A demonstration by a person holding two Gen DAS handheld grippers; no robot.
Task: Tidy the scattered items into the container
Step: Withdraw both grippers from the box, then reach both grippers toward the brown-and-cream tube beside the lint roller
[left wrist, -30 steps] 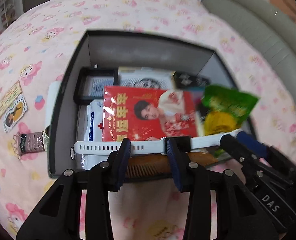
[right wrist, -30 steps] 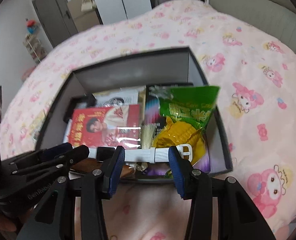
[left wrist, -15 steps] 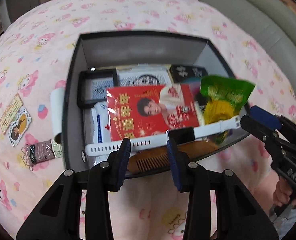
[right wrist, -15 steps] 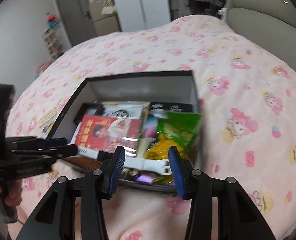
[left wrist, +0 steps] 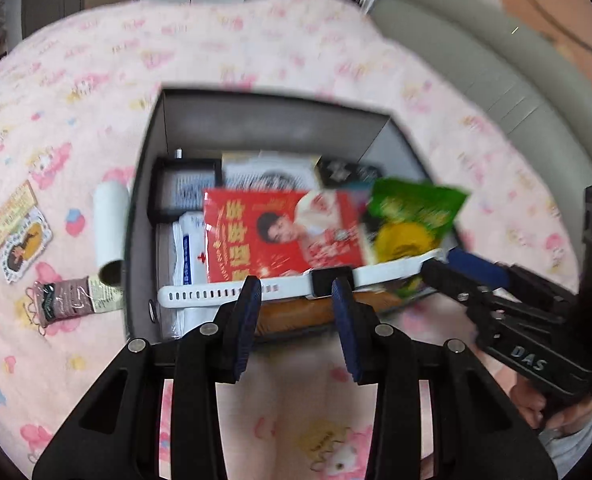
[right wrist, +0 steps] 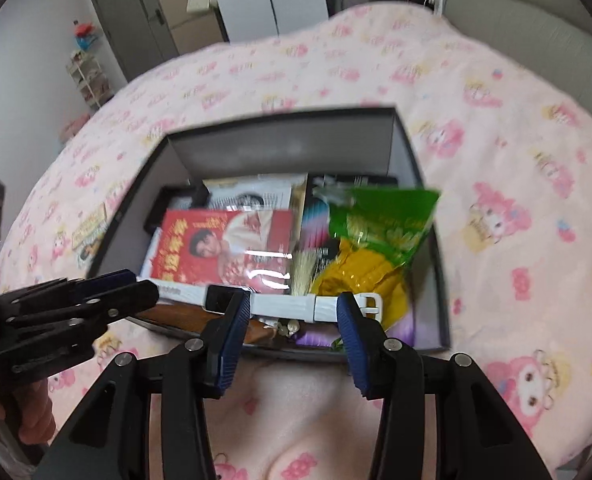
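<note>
A dark box (left wrist: 136, 216) (right wrist: 427, 184) sits on the pink blanket, filled with a red packet (left wrist: 280, 236), a green and yellow snack bag (left wrist: 411, 216) (right wrist: 379, 224) and other flat items. A white watch (left wrist: 216, 294) (right wrist: 284, 306) lies across the contents at the near edge, over a wooden comb (left wrist: 296, 312). My left gripper (left wrist: 296, 292) hovers open just in front of the watch, holding nothing. My right gripper (right wrist: 294, 308) is open too, near the strap's buckle end. Each gripper shows in the other's view, the right gripper (left wrist: 443, 264) and the left gripper (right wrist: 136, 288).
Left of the box on the blanket lie a white tube (left wrist: 110, 232), a small pink packet (left wrist: 68, 304) and two stickers (left wrist: 16, 232). A grey sofa (left wrist: 475, 60) runs behind on the right. A hand (right wrist: 32, 416) holds the left gripper's handle.
Both grippers drew back from the box half a second ago and have come close to its near edge again. The watch stays lying across the contents.
</note>
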